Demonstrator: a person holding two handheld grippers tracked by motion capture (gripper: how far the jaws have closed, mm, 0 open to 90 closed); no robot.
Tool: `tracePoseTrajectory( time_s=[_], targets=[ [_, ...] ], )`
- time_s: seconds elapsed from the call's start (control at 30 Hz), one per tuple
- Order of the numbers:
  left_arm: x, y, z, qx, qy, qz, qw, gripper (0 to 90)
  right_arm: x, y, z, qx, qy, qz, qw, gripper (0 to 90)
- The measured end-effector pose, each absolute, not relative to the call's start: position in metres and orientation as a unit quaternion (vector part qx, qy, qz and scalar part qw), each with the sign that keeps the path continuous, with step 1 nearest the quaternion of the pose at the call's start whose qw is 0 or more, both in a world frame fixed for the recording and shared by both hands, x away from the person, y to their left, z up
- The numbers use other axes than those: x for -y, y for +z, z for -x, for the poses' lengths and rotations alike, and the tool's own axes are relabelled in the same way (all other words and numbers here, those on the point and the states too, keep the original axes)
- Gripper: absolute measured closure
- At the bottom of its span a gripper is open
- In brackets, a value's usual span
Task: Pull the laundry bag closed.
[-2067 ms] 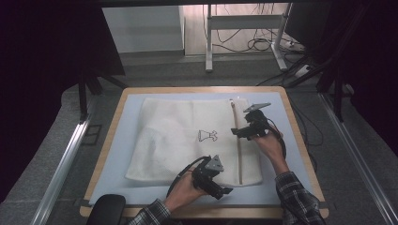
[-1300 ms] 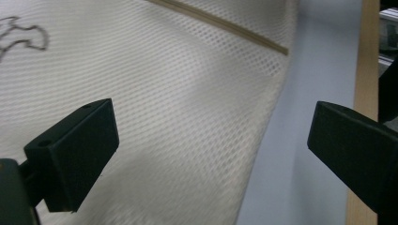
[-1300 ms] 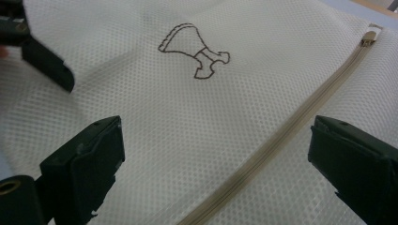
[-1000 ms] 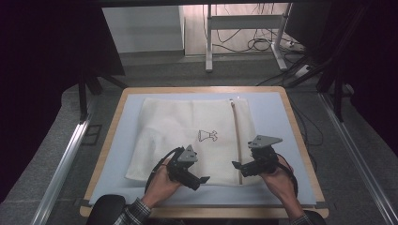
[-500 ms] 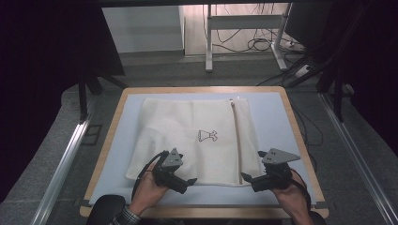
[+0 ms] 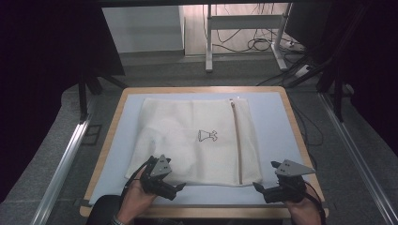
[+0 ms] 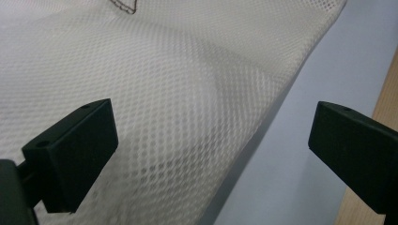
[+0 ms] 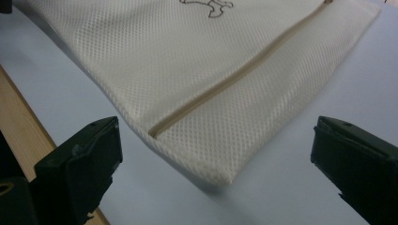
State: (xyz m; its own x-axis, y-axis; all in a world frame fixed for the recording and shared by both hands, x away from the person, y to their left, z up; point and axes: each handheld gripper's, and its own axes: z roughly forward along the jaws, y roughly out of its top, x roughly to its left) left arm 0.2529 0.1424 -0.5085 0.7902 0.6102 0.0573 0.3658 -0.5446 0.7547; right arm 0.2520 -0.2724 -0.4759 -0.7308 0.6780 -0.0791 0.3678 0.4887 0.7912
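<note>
Down at the near edge of the table point(image 6: 300, 140), the left gripper point(image 6: 179, 187) sits at the near-left corner of the mesh bag point(image 6: 187, 140), its jaws spread wide with the bag's near edge between them, pinching nothing. The right gripper point(image 6: 256, 187) rests just beside the bag's near-right corner, over the pale blue mat point(image 6: 274, 122), jaws likewise spread wide and empty. Farther in, the bag lies flat across the mat's middle. Its zipper point(image 6: 237, 145) runs near to far along the right side, and a small dark printed figure point(image 6: 207, 136) sits near the centre.
</note>
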Motion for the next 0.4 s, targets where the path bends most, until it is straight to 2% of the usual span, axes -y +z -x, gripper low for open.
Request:
tracePoseTrajectory(
  time_s=[0.4],
  targets=[
    [-0.16, -0.512, -0.25, -0.315, 0.154, -0.859, 0.374, 1.5, 0.281, -0.485, -0.249, -0.849, 0.373, -0.328, 0.18, 2.0]
  ],
)
